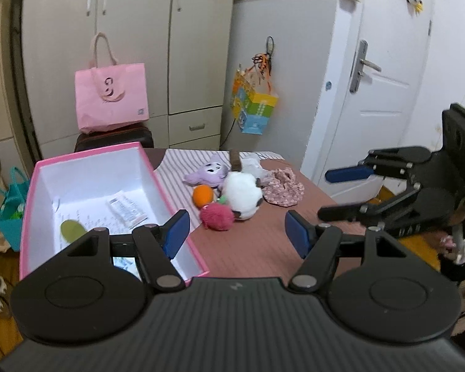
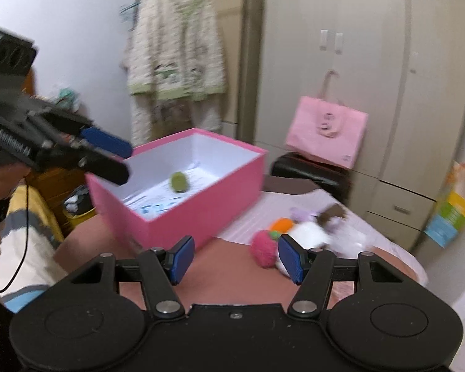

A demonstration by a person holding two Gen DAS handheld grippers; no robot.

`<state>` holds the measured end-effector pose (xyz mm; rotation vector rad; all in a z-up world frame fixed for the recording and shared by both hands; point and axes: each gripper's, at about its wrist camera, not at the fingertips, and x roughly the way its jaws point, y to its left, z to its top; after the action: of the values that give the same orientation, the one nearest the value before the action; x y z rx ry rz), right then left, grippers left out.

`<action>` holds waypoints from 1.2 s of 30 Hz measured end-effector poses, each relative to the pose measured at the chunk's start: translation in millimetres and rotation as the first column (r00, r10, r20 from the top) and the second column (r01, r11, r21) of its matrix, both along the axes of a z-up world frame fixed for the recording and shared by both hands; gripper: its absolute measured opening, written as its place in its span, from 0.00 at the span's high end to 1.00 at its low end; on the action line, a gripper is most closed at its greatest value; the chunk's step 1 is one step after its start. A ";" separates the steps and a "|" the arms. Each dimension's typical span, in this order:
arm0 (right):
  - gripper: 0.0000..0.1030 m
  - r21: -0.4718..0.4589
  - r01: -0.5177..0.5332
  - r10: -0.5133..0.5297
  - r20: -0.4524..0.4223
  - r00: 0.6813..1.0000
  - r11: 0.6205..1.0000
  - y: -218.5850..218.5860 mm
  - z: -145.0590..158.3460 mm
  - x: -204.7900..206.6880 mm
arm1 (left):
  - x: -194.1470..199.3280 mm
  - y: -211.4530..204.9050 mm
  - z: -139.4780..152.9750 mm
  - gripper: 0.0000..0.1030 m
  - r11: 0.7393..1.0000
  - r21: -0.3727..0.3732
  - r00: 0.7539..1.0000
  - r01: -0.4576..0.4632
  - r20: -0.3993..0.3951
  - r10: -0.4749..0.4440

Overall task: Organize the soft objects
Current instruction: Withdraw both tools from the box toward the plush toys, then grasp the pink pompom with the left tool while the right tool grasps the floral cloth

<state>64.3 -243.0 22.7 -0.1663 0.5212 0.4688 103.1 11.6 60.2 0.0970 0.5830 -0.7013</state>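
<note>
A pink box [image 1: 34,186] with a white inside stands at the left of the table, and a green soft thing [image 1: 73,231] and papers lie in it. To its right sits a heap of soft things: a purple plush [image 1: 209,175], an orange ball [image 1: 203,196], a fuzzy pink ball [image 1: 217,217], a white plush [image 1: 243,197] and a floral cloth [image 1: 283,189]. My left gripper [image 1: 237,232] is open and empty near the box's front corner. My right gripper [image 2: 236,259] is open and empty just before the pink ball [image 2: 263,248]. Both hover above the table.
A pink tote bag [image 1: 111,99] rests on a dark stool behind the table. A colourful paper bag [image 1: 252,108] hangs on the wardrobe side, with a white door [image 1: 378,77] to the right. A teal bag [image 1: 9,204] stands on the floor at the left. Clothes [image 2: 175,62] hang behind the box.
</note>
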 end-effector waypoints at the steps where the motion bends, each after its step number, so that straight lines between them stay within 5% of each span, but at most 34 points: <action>1: 0.36 0.010 0.020 -0.020 0.002 1.000 1.000 -8.8 -0.8 -0.3 | -0.1 -7.6 -1.2 0.35 1.000 0.007 1.000 0.008 0.002 -0.008; 16: 0.36 0.090 0.176 -0.171 -0.054 0.984 0.980 -88.0 -37.4 27.8 | 30.3 -86.7 -41.1 0.35 0.997 0.075 0.994 0.033 -0.103 -0.025; 29: 0.36 0.061 0.243 -0.242 -0.024 0.970 0.968 -114.1 -92.8 82.5 | 69.4 -128.9 -86.2 0.37 0.955 0.244 0.986 -0.167 0.036 0.164; 36: 0.36 0.091 0.261 -0.259 -0.035 0.965 0.961 -123.3 -113.3 112.3 | 81.5 -136.9 -92.4 0.39 0.938 0.193 0.957 -0.288 0.088 0.276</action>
<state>176.6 -366.3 -90.6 0.0000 0.5334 0.2377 184.6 -125.3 -32.2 0.2200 0.5957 -0.3566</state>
